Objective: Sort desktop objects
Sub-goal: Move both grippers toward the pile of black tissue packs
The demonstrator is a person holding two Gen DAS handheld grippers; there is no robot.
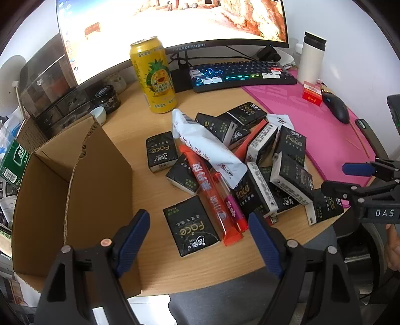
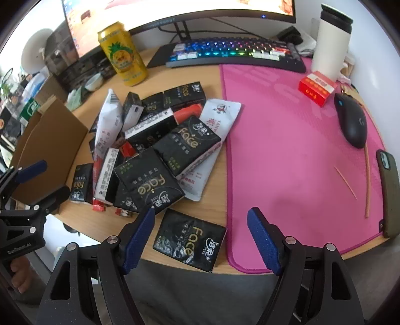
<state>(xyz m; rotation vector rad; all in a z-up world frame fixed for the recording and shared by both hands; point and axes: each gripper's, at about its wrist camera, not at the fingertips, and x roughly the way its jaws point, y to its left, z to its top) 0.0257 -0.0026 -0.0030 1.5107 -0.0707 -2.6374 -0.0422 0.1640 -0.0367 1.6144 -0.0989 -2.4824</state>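
A heap of several black "Face" tissue packs (image 1: 275, 170) (image 2: 160, 155) lies on the wooden desk, mixed with white snack pouches (image 1: 207, 147) (image 2: 220, 117) and red-orange stick packets (image 1: 212, 192). My left gripper (image 1: 200, 240) is open and empty, hovering over a lone tissue pack (image 1: 191, 228) near the desk's front edge. My right gripper (image 2: 201, 237) is open and empty, above another lone tissue pack (image 2: 190, 240) at the front edge beside the pink mat. Each gripper shows in the other's view: the right one in the left wrist view (image 1: 350, 177), the left one in the right wrist view (image 2: 40, 180).
An open cardboard box (image 1: 75, 195) (image 2: 47, 142) stands at the left. A yellow pineapple can (image 1: 153, 75) (image 2: 122, 52), keyboard (image 1: 240, 75), monitor (image 1: 175, 22) and white tumbler (image 2: 331, 42) are at the back. The pink mat (image 2: 287, 140) carries a mouse (image 2: 352, 122), red box (image 2: 317, 87) and phone (image 2: 388, 192).
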